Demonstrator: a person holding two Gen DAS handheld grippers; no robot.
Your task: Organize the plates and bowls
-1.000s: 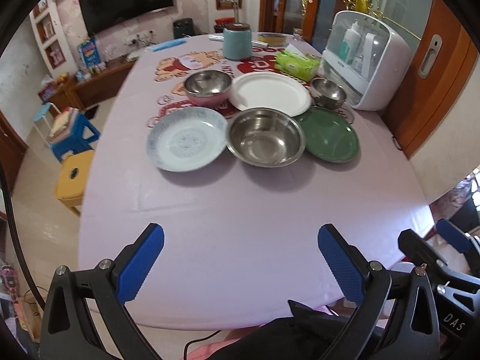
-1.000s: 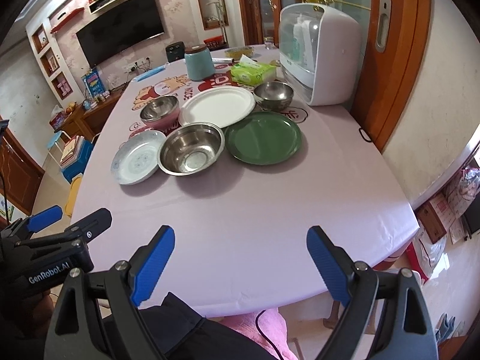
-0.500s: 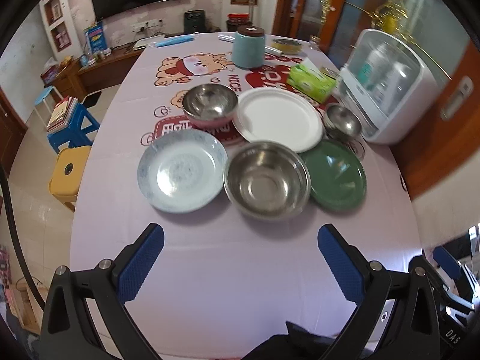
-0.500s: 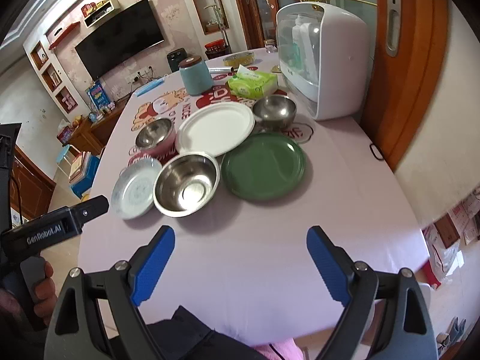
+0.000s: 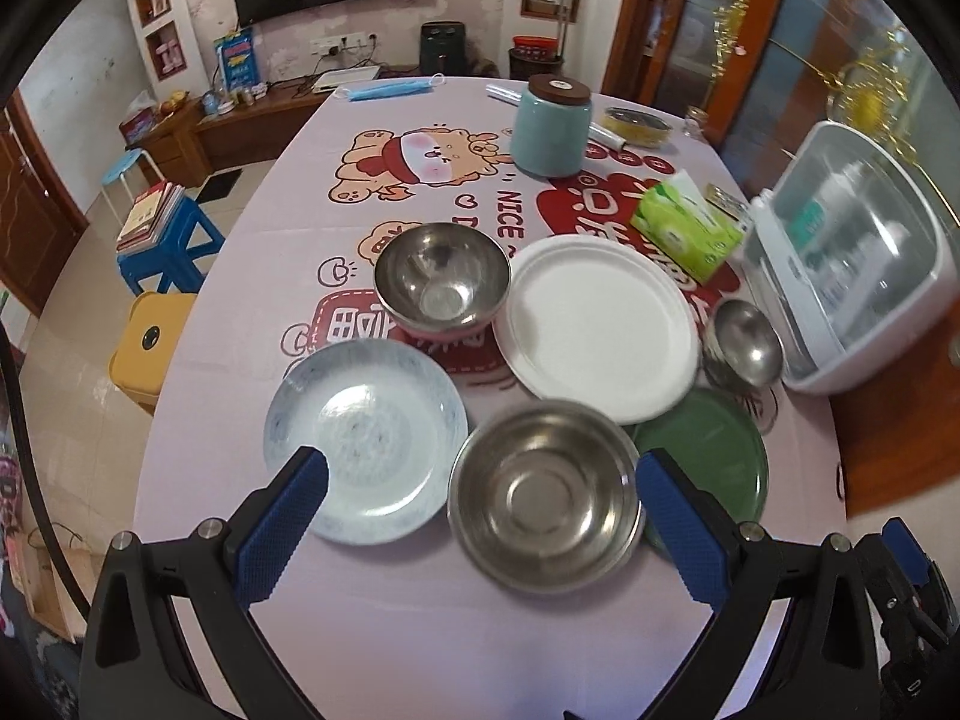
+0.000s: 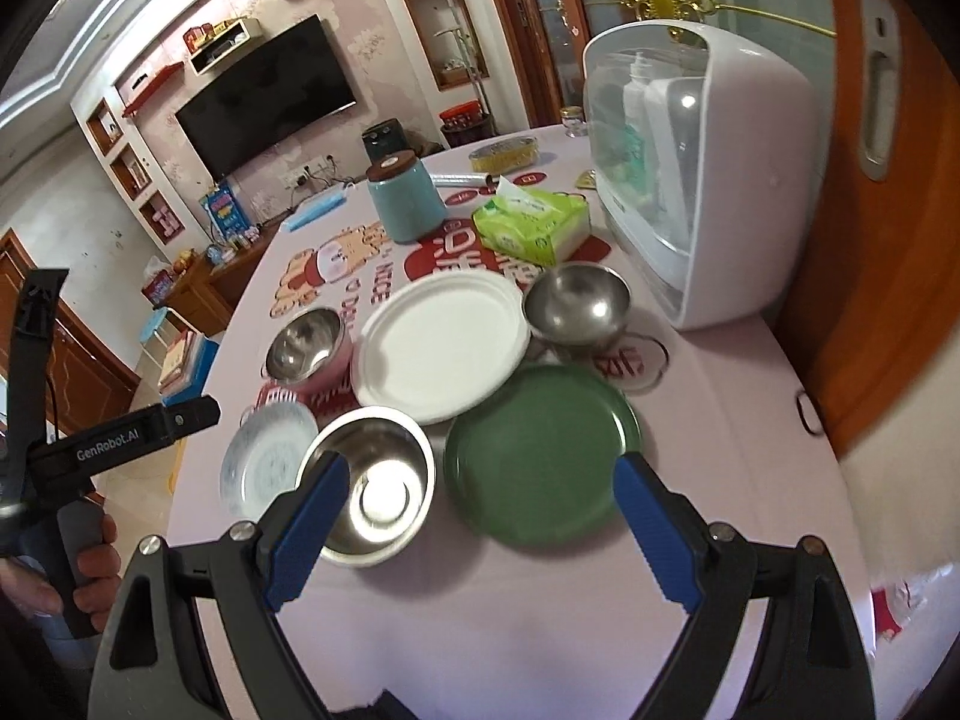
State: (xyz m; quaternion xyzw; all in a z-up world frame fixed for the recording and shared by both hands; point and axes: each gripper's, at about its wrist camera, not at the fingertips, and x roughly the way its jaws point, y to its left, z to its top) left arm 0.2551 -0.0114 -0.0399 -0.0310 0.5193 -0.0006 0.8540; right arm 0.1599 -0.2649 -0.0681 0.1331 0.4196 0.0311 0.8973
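Left claw (image 5: 480, 516) and right claw (image 6: 480, 516) both gape wide, empty, angled downward

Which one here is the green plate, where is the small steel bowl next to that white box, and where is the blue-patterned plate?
green plate (image 6: 540, 456): right wrist view, on its flat centre.
small steel bowl (image 6: 577, 299): right wrist view, on its inner wall.
blue-patterned plate (image 5: 366, 435): left wrist view, on the middle of its well.

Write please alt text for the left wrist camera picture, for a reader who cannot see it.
An open left gripper hangs over a pink tablecloth above a large steel bowl, with a pale blue plate on its left and a green plate on its right. Behind them lie a white plate and two smaller steel bowls.
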